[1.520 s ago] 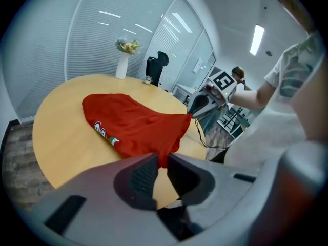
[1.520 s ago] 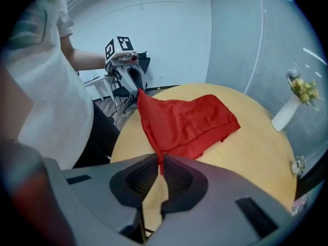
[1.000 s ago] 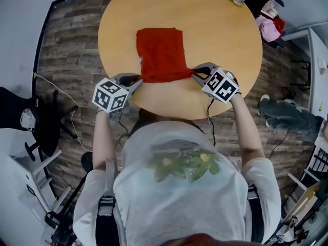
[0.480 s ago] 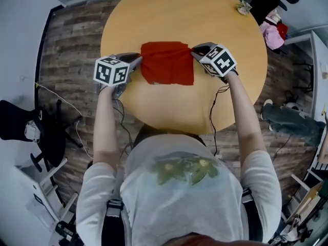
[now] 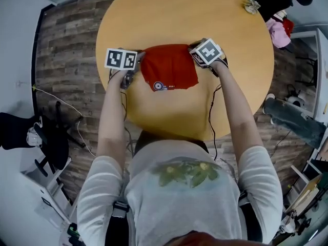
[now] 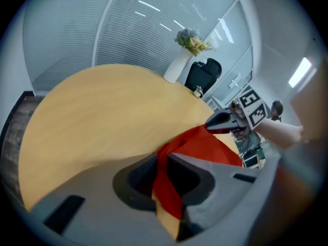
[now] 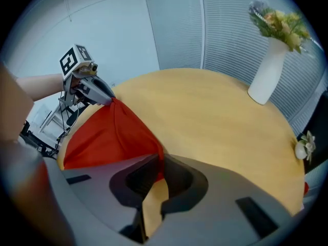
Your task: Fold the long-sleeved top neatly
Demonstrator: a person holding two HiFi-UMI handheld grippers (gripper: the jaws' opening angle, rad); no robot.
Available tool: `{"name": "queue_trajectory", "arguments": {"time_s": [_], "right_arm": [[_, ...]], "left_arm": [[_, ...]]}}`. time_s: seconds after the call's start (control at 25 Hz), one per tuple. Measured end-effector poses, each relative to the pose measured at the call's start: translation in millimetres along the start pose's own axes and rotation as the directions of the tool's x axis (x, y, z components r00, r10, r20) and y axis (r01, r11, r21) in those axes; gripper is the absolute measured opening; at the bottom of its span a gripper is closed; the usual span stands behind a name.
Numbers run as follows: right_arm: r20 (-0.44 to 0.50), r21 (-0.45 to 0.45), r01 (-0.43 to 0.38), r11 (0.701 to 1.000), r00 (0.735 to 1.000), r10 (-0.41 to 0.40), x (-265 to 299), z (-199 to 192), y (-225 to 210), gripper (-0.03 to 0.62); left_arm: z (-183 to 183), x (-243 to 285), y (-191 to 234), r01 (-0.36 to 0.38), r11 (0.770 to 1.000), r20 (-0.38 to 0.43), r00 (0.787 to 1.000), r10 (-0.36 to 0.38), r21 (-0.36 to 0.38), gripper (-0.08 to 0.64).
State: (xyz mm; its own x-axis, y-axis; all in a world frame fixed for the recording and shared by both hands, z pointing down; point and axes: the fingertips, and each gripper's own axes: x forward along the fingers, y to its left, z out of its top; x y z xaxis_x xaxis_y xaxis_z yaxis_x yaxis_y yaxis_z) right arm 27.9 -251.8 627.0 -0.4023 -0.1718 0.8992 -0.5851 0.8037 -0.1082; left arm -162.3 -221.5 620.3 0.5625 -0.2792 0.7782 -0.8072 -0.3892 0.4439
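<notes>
The red long-sleeved top (image 5: 169,65) lies folded into a compact rectangle on the round wooden table (image 5: 225,96), with a small round logo showing near its front edge. My left gripper (image 5: 140,59) is shut on the top's far left corner; red cloth (image 6: 165,181) runs between its jaws (image 6: 163,163). My right gripper (image 5: 193,48) is shut on the far right corner, with red fabric (image 7: 110,135) pinched in it (image 7: 156,160). Each gripper shows in the other's view, the right gripper (image 6: 221,121) and the left gripper (image 7: 96,92), low over the table.
A white vase with flowers (image 7: 267,68) stands at the table's far edge (image 6: 179,63). A small crumpled object (image 5: 251,5) lies near the far right rim. Black chairs (image 6: 204,75) and pink clothing (image 5: 281,31) are beyond the table; cables hang at the near edge.
Both grippers carried the top's near edge up and away from the person to the far side, doubling the cloth over. The round logo now shows on the upper face.
</notes>
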Motion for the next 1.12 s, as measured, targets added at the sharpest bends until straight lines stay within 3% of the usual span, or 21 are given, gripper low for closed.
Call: {"name": "queue_trajectory", "arguments": {"time_s": [0.2,0.36,0.48,0.64,0.76,0.88,1.0,1.04,1.12], "right_arm": [[0.013,0.061,-0.02,0.998,1.0,0.019,11,-2,-5,0.044],[0.069,0.161,-0.039,0.986,0.997,0.028,9,-2,-10,0.049],[0.16,0.288,-0.037,0.957,0.987,-0.01,-9,-2,-20,0.123],[0.332,0.39,-0.038,0.92,0.938,-0.103,-54,3,-14,0.133],[0.405,0.325,-0.016,0.946,0.906,-0.123,-72,4,25,0.132],[0.386,0.15,0.057,0.987,0.916,-0.111,-60,13,66,0.121],[0.33,0.094,0.123,0.988,0.932,-0.147,-37,22,72,0.1],[0.299,0.098,0.161,0.982,0.937,-0.183,-27,21,66,0.094],[0.239,0.081,0.244,0.966,0.937,-0.256,-10,17,52,0.077]], "left_arm": [[-6,17,10,-0.035,0.997,0.005,0.999,0.035,-0.062,0.055],[10,9,19,-0.056,0.985,0.125,0.989,0.077,-0.164,0.076],[24,-25,28,-0.071,0.963,0.261,0.955,0.141,-0.259,0.081],[17,-74,17,-0.078,0.957,0.386,0.904,0.186,-0.279,0.081],[-2,-81,-24,-0.079,0.978,0.412,0.898,0.154,-0.194,0.081],[-20,-51,-73,-0.094,0.995,0.34,0.935,0.096,-0.023,0.081],[-36,-5,-94,-0.144,0.974,0.196,0.975,0.11,0.172,0.081],[-41,8,-88,-0.173,0.963,0.155,0.978,0.142,0.209,0.081],[-47,22,-69,-0.207,0.957,0.115,0.976,0.186,0.205,0.081]]}}
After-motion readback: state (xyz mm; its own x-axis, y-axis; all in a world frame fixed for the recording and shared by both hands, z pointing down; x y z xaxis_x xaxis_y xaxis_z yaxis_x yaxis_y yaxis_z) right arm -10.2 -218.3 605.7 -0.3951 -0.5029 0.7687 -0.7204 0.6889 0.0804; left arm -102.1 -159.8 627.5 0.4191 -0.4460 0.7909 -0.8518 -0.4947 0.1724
